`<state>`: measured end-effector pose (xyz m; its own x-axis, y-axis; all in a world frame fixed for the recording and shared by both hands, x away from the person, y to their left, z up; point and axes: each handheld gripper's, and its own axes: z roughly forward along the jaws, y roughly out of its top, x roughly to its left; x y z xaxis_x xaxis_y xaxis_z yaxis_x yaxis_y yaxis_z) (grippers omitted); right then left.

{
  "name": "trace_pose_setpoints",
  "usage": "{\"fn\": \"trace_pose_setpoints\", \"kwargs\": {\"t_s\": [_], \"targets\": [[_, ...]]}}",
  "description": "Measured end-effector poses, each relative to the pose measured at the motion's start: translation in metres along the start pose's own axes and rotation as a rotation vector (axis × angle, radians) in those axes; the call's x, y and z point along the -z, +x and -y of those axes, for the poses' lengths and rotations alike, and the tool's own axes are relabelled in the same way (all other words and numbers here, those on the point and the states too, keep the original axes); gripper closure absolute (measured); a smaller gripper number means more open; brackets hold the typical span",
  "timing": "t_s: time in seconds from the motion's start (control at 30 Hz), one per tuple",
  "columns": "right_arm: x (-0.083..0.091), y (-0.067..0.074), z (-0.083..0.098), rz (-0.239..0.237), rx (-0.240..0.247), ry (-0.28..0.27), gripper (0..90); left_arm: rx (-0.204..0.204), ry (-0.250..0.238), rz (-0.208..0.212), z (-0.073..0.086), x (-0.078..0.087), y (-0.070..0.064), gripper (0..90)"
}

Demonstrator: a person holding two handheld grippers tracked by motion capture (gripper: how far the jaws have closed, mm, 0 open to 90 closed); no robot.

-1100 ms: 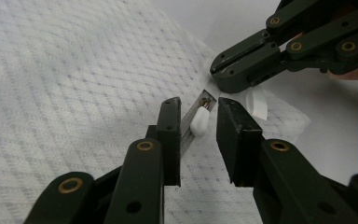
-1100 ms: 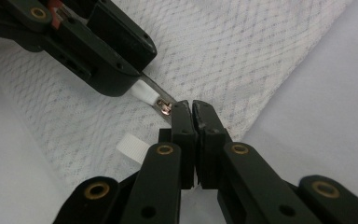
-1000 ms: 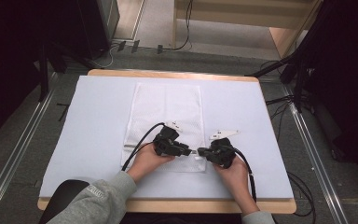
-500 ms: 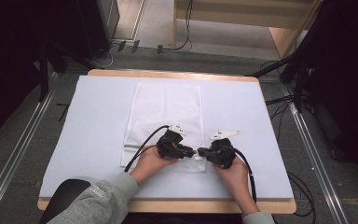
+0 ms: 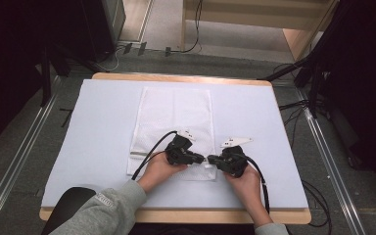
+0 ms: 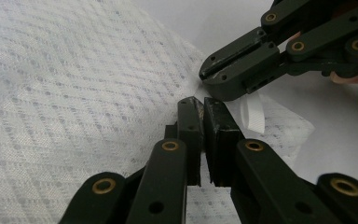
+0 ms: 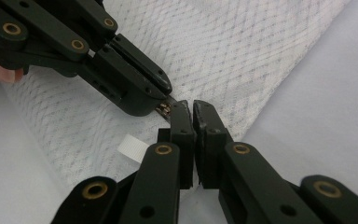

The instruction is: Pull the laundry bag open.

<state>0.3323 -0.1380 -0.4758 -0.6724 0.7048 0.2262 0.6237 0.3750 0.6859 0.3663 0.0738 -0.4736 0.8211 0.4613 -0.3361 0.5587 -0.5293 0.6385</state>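
Both grippers meet tip to tip at the near edge of the white mesh bag (image 5: 174, 122), which lies flat at the centre of the light blue table cover (image 5: 93, 137). The left gripper (image 5: 201, 158) has just been closing; its jaws are pinched onto the bag's edge. At its 3 o'clock, the right gripper (image 5: 211, 159) is clamped there too, beside a small white tab (image 7: 131, 148).
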Motion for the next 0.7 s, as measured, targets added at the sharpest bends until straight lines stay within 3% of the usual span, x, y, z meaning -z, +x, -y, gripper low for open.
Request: {"fn": "trace_pose_setpoints", "kwargs": {"t_s": [0.1,0.43,0.7], "targets": [[-0.0001,-0.0001,0.0005,-0.001,0.003,-0.004,88.3,-0.002,0.006,-0.007,-0.0007,0.0001,-0.0008,86.7],[-0.0003,0.0021,0.0019,0.015,0.042,-0.015,88.3,0.036,0.030,0.026,-0.0048,0.0010,0.0034,87.6],[0.0000,0.0023,0.0026,0.012,0.035,-0.015,88.6,0.045,0.040,0.043,-0.0067,0.0040,0.0053,87.8]]}}
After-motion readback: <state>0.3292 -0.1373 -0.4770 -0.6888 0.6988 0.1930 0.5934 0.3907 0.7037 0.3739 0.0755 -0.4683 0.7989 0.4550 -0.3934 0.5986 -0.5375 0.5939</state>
